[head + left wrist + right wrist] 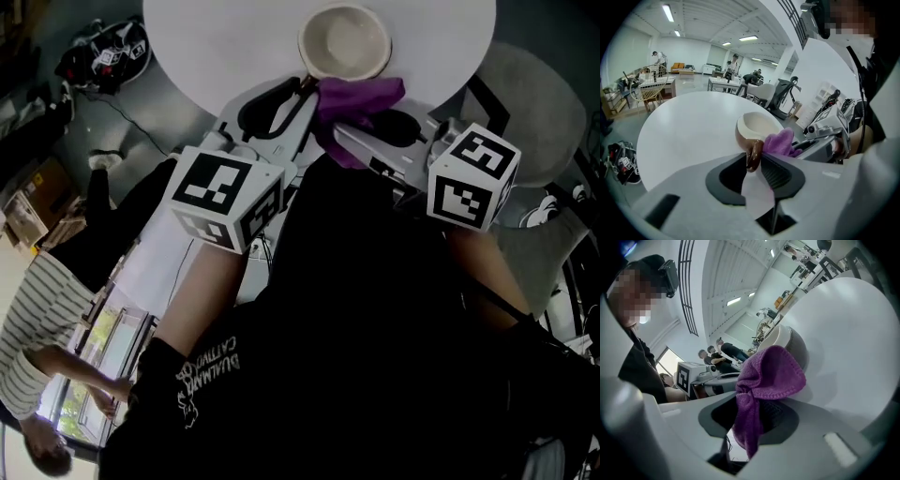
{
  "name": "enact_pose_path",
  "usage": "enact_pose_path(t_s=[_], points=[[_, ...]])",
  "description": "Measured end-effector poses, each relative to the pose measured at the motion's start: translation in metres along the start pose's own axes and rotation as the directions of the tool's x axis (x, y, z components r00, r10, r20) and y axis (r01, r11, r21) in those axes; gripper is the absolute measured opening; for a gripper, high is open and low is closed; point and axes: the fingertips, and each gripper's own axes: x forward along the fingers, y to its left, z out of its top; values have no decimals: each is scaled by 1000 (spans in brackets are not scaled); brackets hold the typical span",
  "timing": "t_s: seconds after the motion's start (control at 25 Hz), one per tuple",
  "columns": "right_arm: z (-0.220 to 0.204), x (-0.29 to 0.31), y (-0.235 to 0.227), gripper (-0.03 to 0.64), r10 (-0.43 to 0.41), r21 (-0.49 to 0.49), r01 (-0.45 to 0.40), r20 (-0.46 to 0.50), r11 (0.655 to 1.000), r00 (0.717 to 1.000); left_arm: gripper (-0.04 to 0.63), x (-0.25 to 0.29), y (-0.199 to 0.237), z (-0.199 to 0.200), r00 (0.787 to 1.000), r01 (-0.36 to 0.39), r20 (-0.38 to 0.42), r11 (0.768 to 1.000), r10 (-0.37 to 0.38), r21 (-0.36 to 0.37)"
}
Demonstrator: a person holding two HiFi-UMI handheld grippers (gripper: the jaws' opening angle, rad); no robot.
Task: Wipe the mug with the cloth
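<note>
Open-plan hall, white walls, strip lights, desks + chairs far back, a few people standing about. Round white worktop (pixel 216 56) fills the middle, bare except for the task items.

Mug (pixel 344 42): sits at the near edge of worktop, mouth up, cream inside, glossy brown outside. Can't tell whether base is fully down or a bit tipped. Handle (pixel 753 152) points toward the person.

Cloth (pixel 352 98): purple, bunched, just right of the handle, touching the mug's near side.

Left tongs (pixel 754 165): jaws narrowly apart w/ the handle between the tips, pads look pressed on both sides of it, so clamped on handle. Marker cube (pixel 225 197) rides behind.

Right tongs (pixel 752 411): clamped on the cloth, one wad bulging fwd past the tips against the mug wall, a tail hanging down between jaws.

Handling, judged:
- mug looks ceramic: stiff, fairly heavy for its size, glazed so prob. slippery, would chip if dropped off the edge. Handle is the sensible hold; a thin loop may pivot in the pads if pushed sideways.
- cloth looks like terry/microfibre: soft, light, grippy, conforms to the curve. Hold near the bunch so the free wad does the rubbing.
- wiping push from the right should be light, since only the handle grip braces the mug.
</note>
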Motion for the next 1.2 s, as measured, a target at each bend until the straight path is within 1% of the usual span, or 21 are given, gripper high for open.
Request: enact_pose_path(t_s=[0.08,0.16,0.24,0.4,0.52,0.64,0.72,0.76,0.96,1.2], points=[[-2,0,0,115,7,15,-7,2,1000,1000,95,0,1,-3,1000,2,-5,1000,-2,-5],[-1,0,-1,115,27,63,-27,12,998,1000,97,-1,1,-4,1000,0,-10,1000,0,-6],[-1,-1,-3,115,42,105,-44,19,993,999,95,-1,2,-3,1000,-6,-12,1000,7,14],[-3,-4,-6,115,45,117,-46,11,992,999,91,0,2,-5,1000,-5,-25,999,6,37],[1,-12,-6,115,38,131,-39,10,991,999,87,-1,-2,-3,999,4,-52,999,-1,46],[10,-19,-8,115,25,159,-27,19,987,1000,83,-1,-6,3,997,28,-75,998,-24,49],[11,-22,-10,115,13,161,-17,23,987,1000,82,0,-7,1,996,43,-85,998,-39,48],[10,-23,-12,115,6,158,-10,22,987,1000,80,1,-8,-1,995,47,-91,997,-41,58],[7,-28,-22,115,-51,130,51,2,990,999,66,3,-7,-9,992,56,-124,986,-37,155],[13,-32,-23,115,-103,145,101,8,984,995,61,0,-3,-8,989,79,-137,977,-52,198]])
